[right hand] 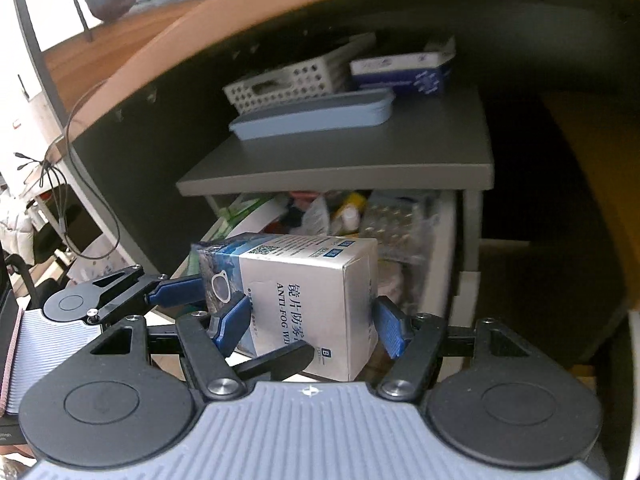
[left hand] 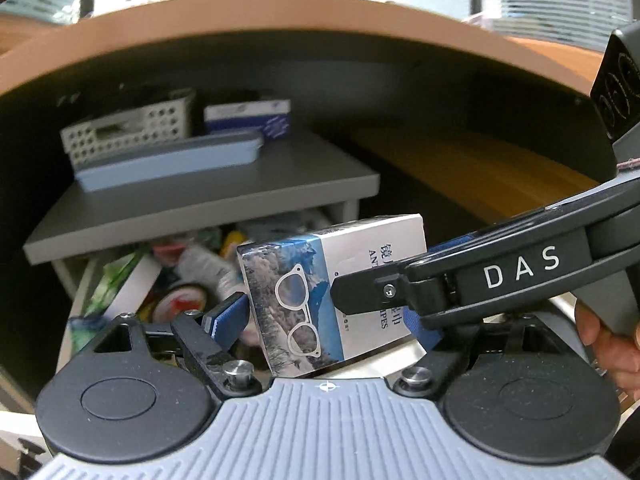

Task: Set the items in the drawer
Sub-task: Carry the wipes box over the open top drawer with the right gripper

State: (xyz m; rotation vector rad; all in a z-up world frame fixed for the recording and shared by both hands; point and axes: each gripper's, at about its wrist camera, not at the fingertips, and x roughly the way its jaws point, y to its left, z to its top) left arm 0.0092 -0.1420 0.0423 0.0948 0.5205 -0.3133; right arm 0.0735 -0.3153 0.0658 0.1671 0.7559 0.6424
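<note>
- Left wrist view: the left gripper (left hand: 328, 312) pinched the anti-fog wipes box (left hand: 336, 280) between its blue pads, with the right gripper (left hand: 360, 294) reaching in from the right against the box face. The open drawer (left hand: 76, 284) lay beyond, already cluttered.
- Right wrist view: the right gripper (right hand: 308, 326) straddled the box (right hand: 304, 292), jaws wide; whether its pads touched was unclear. The box hung above the drawer (right hand: 440, 264); lowering and release remained, I judged.

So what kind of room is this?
Probably an office. A small grey drawer cabinet sits tucked under a wooden desk, its open drawer stuffed with odds and ends, and window blinds hang behind.
</note>
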